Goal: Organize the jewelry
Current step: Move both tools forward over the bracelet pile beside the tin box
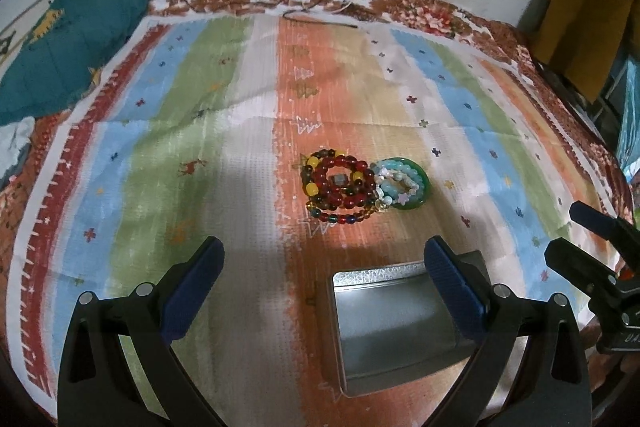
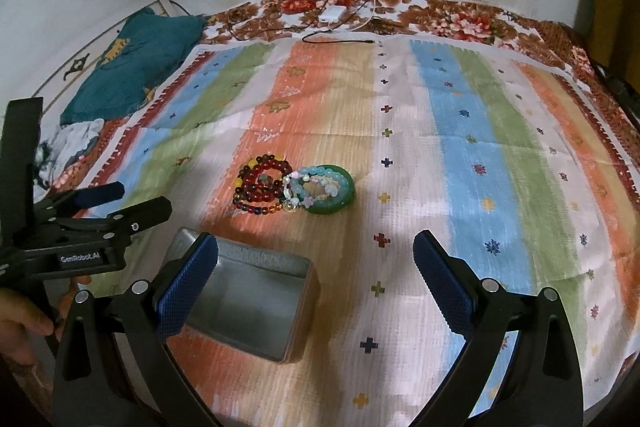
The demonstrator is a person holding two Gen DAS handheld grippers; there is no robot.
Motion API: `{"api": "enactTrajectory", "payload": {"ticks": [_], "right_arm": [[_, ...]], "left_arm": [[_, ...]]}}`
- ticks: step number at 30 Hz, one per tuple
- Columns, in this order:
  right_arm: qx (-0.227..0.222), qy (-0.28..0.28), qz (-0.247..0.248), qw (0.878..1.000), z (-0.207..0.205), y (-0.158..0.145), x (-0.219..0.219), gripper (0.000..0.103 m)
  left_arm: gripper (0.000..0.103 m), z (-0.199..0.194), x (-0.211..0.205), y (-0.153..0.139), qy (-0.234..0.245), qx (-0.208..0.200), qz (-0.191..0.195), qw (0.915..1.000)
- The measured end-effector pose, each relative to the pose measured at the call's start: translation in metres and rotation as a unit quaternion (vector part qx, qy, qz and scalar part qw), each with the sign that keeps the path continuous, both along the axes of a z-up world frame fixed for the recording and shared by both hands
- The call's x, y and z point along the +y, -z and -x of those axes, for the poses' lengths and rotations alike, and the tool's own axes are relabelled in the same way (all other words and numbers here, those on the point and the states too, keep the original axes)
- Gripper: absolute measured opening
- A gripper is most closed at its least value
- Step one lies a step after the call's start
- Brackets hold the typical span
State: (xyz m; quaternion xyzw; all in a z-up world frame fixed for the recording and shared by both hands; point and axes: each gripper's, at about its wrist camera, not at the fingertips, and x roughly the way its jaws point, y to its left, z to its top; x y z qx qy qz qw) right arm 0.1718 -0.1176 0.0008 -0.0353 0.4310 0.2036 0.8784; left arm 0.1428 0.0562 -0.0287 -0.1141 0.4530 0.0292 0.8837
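Note:
A pile of bead bracelets lies on the striped cloth: red and yellow bead strands (image 1: 336, 185) (image 2: 262, 187) on the left, pale blue bead bracelets on a green bangle (image 1: 404, 187) (image 2: 330, 191) on the right. An open empty metal tin (image 1: 396, 323) (image 2: 248, 311) sits nearer than the pile. My left gripper (image 1: 324, 267) is open and empty, above the tin's left side. My right gripper (image 2: 316, 259) is open and empty, to the right of the tin. Each gripper shows at the edge of the other's view, the left (image 2: 116, 201) and the right (image 1: 576, 227).
The striped cloth (image 1: 160, 155) (image 2: 480, 147) covers a floral bedspread (image 2: 460, 15). A teal pillow (image 1: 60, 43) (image 2: 136, 67) lies at the far left. Cables and a white charger (image 2: 332, 13) lie at the far edge by the wall. A yellow cloth (image 1: 588, 11) hangs at the right.

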Motion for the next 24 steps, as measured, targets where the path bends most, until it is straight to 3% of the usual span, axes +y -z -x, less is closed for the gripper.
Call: {"api": "enactTrajectory", "payload": {"ticks": [4, 24], "right_arm": [[0.009, -0.002, 0.002, 1.000, -0.012, 0.002, 0.003, 0.099], [0.061, 0.004, 0.000, 0.998, -0.062, 0.023, 0.010, 0.099]], "left_arm": [[0.097, -0.011, 0.006, 0.004, -0.001, 0.012, 0.022, 0.9997], [0.097, -0.054, 0.022, 0.024, 0.000, 0.038, 0.040, 0.9985]]}}
